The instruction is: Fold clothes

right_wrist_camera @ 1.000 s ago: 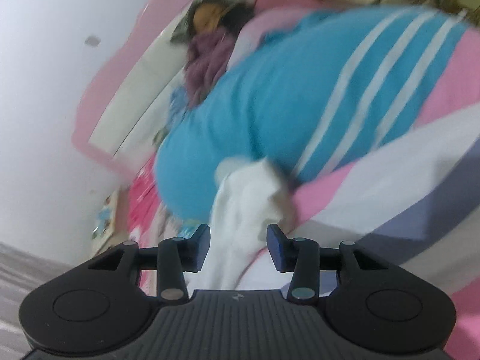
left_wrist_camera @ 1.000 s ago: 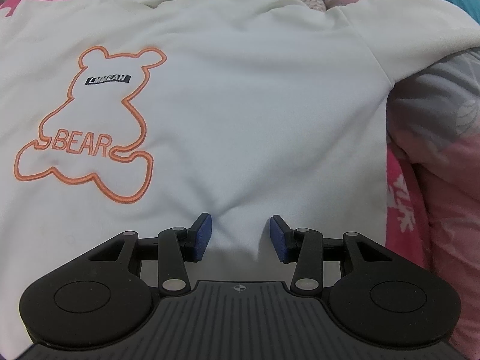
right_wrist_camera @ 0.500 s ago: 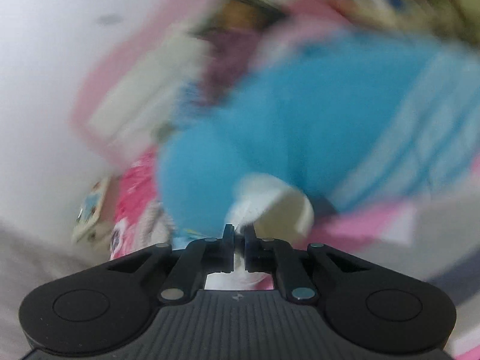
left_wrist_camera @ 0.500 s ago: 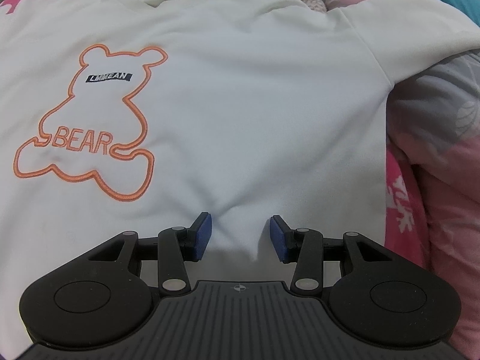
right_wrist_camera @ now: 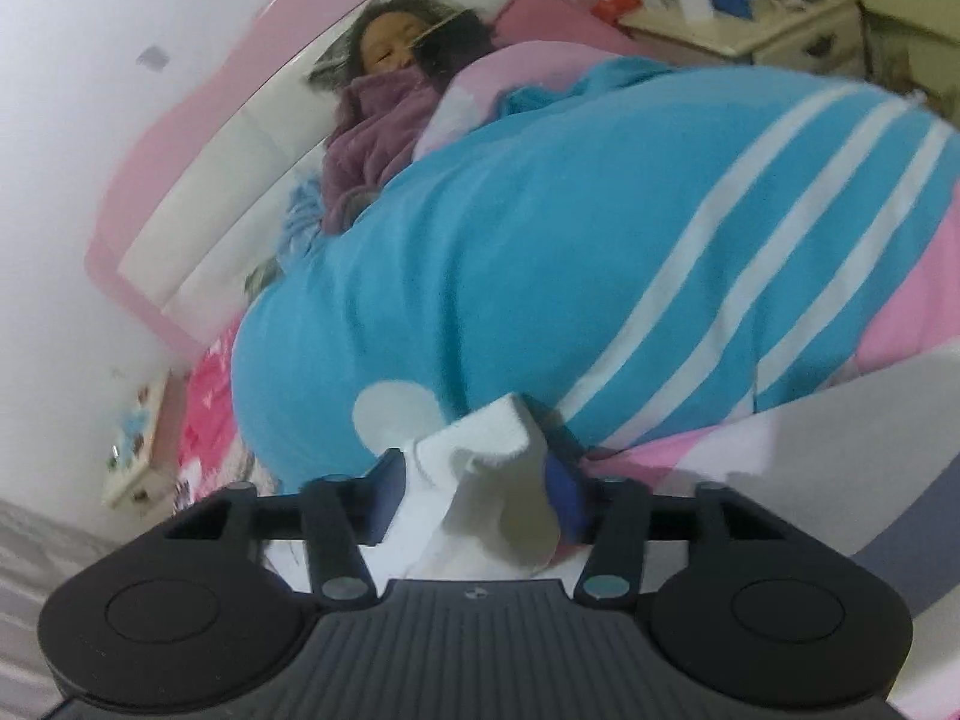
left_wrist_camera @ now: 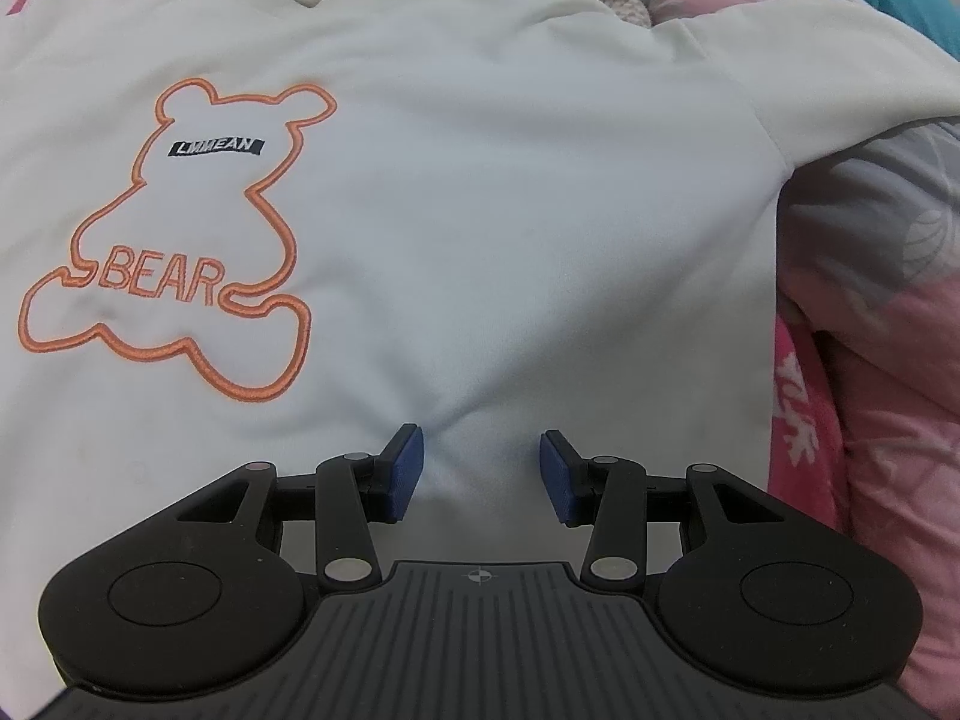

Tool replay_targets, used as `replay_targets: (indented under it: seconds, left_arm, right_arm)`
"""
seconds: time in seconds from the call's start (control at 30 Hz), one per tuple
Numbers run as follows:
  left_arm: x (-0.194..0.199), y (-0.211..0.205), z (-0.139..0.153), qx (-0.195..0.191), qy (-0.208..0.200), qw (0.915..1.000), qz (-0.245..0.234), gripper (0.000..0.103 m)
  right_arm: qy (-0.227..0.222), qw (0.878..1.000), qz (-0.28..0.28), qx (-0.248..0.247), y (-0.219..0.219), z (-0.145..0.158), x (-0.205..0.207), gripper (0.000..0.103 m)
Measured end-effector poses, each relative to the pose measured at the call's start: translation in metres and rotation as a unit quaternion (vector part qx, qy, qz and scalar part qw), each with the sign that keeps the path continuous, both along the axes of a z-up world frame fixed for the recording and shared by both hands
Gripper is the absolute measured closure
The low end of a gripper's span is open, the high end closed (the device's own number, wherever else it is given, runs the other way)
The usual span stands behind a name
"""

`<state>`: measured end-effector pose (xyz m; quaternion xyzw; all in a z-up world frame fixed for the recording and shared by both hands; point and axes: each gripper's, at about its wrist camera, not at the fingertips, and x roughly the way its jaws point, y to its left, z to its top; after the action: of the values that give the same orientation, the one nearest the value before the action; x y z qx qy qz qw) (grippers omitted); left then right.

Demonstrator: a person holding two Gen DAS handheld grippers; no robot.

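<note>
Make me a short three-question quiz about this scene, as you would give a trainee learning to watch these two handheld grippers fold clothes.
1. True or false: the white cotton T-shirt lies spread flat with its front facing up.
2. Which word is stitched inside the orange embroidered bear outline? A) BEAR B) LOVE C) STAR
3. What lies between the blue pads of the right gripper?

Key
1. True.
2. A.
3. A bunched fold of white cloth; the jaws are opening around it, and beyond it lies a blue quilt with white stripes. The left gripper stands open over the shirt.
</note>
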<state>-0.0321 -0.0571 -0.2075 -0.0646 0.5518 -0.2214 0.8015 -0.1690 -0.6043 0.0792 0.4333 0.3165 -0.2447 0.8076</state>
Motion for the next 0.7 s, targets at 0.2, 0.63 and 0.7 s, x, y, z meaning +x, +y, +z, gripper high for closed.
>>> replay_targets:
  seconds: [0.2, 0.63, 0.7]
  left_arm:
    - [0.001, 0.004, -0.003, -0.01, 0.006, 0.9998, 0.013, 0.06]
    - [-0.001, 0.085, 0.022, -0.095, 0.044, 0.9876, 0.117, 0.06]
    - [-0.003, 0.107, 0.028, -0.1, 0.048, 0.984, 0.14, 0.06]
  right_arm:
    - [0.004, 0.999, 0.033, -0.024, 0.013, 0.0, 0.018, 0.097]
    - [-0.155, 0.908, 0.355, -0.162, 0.221, 0.113, 0.102, 0.097]
    - [-0.157, 0.868, 0.442, -0.161, 0.274, 0.101, 0.113, 0.097]
